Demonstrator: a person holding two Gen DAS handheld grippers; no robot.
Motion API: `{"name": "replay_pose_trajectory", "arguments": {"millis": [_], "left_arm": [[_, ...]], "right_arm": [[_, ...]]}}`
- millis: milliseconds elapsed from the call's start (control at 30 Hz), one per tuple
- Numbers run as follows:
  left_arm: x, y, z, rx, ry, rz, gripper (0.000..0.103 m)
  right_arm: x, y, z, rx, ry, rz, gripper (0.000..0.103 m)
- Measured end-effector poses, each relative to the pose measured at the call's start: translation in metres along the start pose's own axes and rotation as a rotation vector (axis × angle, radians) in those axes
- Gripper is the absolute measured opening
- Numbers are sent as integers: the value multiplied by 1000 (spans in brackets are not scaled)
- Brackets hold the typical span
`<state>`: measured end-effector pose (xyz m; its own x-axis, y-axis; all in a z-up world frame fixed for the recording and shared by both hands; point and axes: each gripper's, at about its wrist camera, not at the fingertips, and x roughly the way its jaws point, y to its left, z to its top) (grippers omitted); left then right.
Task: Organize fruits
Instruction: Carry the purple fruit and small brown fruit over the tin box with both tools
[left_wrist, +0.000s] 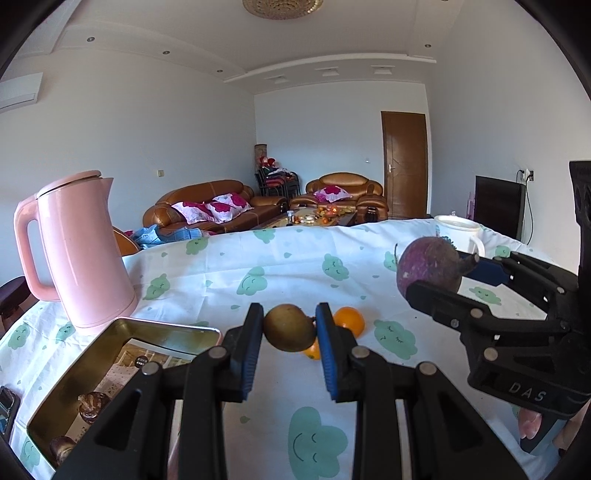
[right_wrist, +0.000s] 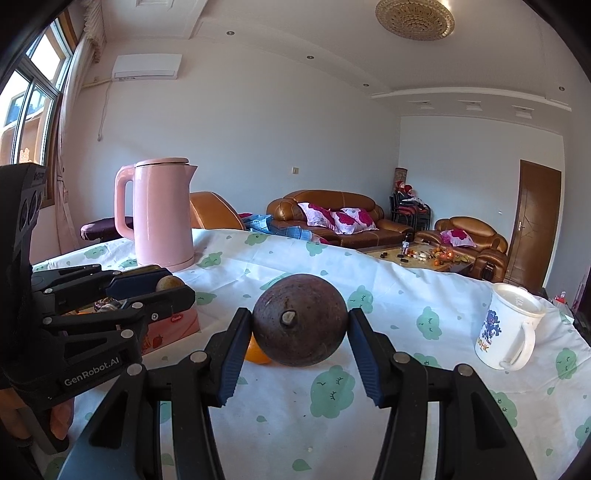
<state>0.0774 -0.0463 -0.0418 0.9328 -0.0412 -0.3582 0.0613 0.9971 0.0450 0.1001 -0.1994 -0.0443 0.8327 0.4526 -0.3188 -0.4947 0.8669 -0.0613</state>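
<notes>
Two handheld grippers are working over a table (left_wrist: 295, 266) covered in a white cloth printed with green smiling clouds, in a living room with brown leather sofas in the background.

In the left wrist view, the left gripper (left_wrist: 290, 328) is filling the lower centre of the frame, its jaws clamped on a small olive-brown round fruit (left_wrist: 289, 327) and holding it above the cloth. Just behind that fruit, two oranges (left_wrist: 350, 320) are lying on the cloth, one partly hidden. At the lower left of the frame a gold metal tin (left_wrist: 74, 391) is sitting open, with some brown items inside that are too dim to identify. A pink electric kettle (left_wrist: 79, 251) is standing upright at the left, just behind the tin. At the right of the frame the right gripper (left_wrist: 436, 273) is holding a dark purple round fruit (left_wrist: 430, 267) in the air.

In the right wrist view, that purple fruit is sitting at the centre of the frame, stem end facing the camera, with the right gripper's jaws pressing on both of its sides. One orange is peeking out at its lower left. A white mug (right_wrist: 511, 328) with a blue picture is standing at the right, well apart from the fruit. At the left, the left gripper is hovering with the small fruit over a pink box (right_wrist: 173, 328).
</notes>
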Motion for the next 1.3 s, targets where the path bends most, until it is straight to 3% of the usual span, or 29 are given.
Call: {"name": "replay_pose_trajectory", "arguments": {"millis": [1300], "left_arm": [[-22,32,-6,-29,-15,52,30]], "right_arm": [[8,46,12,-58,11,68,55]]}}
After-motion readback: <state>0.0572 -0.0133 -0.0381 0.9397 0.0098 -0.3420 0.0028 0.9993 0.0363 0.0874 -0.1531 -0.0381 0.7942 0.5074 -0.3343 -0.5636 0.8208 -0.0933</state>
